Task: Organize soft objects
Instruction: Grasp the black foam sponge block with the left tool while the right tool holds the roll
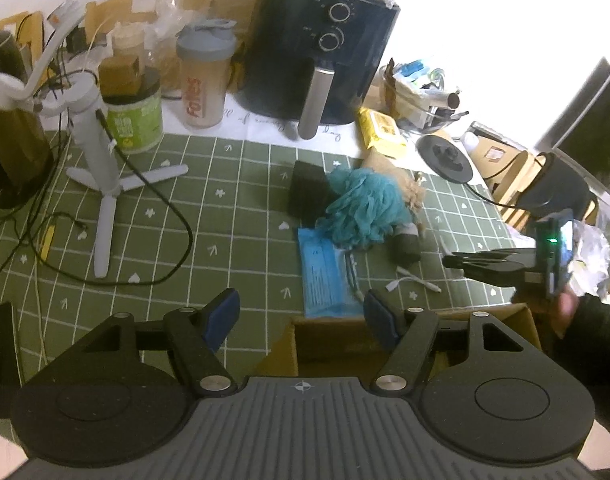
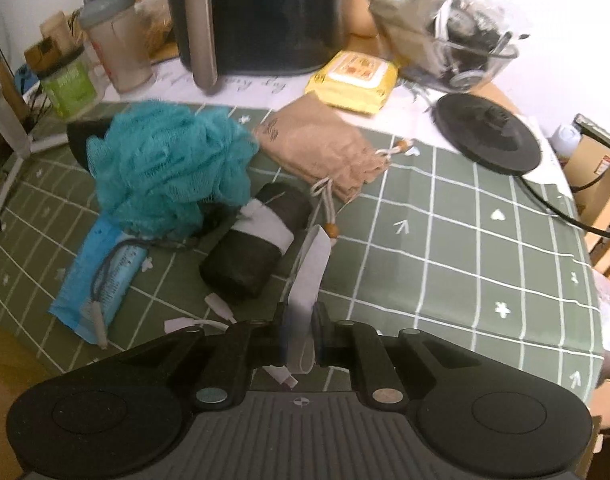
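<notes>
Cluttered table [image 2: 465,240] under a green checked cloth, viewed from two hand-held claws.

Right claw [image 2: 301,322] pressed together on a pale grey strap [image 2: 311,268], gripped near one end, the rest stretched away toward the pile. Probably pinched across its thin side, flat limp webbing offering no other hold. Unclear whether joined to anything.

Just beyond, the remaining soft things bunched in one heap:
- teal mesh bath pouf [image 2: 169,168] on top
- black fabric roll [image 2: 257,244] with a grey band, partly under the pouf
- tan drawstring pouch [image 2: 325,152] behind
- flat blue packet [image 2: 101,276] partly underneath

Left claw [image 1: 301,312] spread wide, holding nothing, poised over the open edge of a cardboard box [image 1: 329,344] at the table's near side. Likely the collecting place, with the claw held apart there to leave room for the strap's delivery.

Sorting judged barely begun: heap lying on the cloth, box interior mostly hidden.
</notes>
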`<state>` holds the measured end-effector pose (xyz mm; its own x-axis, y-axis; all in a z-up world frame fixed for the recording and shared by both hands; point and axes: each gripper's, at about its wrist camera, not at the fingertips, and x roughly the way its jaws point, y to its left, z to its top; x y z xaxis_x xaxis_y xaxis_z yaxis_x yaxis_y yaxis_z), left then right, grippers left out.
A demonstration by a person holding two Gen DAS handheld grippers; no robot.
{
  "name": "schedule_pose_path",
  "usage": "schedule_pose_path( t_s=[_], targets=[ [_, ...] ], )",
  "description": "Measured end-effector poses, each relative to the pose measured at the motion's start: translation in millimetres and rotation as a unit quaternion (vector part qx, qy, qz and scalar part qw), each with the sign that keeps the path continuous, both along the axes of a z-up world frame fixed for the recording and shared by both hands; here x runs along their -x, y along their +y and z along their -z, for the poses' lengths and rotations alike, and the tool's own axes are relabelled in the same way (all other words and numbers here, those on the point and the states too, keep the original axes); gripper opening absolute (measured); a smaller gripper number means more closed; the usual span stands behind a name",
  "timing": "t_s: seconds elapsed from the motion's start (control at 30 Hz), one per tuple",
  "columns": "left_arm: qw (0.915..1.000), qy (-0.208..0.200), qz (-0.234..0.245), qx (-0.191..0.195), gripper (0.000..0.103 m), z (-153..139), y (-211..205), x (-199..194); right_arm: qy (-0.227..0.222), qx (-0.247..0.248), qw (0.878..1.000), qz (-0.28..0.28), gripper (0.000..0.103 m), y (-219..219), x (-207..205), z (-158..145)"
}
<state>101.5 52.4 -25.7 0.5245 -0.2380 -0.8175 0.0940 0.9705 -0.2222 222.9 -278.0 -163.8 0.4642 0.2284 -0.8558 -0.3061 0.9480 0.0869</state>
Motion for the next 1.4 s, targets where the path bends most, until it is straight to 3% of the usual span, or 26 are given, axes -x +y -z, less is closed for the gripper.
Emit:
schedule_pose_path(
  t_s=[0.57,0.9,1.4],
  targets=[
    [0.9984,-0.030,0.045,-0.019,0.068,-4,-7,-32,-0.025,-0.049,0.997,0.048,0.014,-27,52,-57],
    [0.9939,-0.057,0.085,-0.040,0.068,-5,-21,-60,-0.031,-0.067,0.996,0.050,0.014,-25,70,-78],
    [0.9902,-0.046,0.116,-0.062,0.068,25,-34,-112,-0.048,-0.079,0.994,0.052,0.014,-29,90,-107]
  ],
)
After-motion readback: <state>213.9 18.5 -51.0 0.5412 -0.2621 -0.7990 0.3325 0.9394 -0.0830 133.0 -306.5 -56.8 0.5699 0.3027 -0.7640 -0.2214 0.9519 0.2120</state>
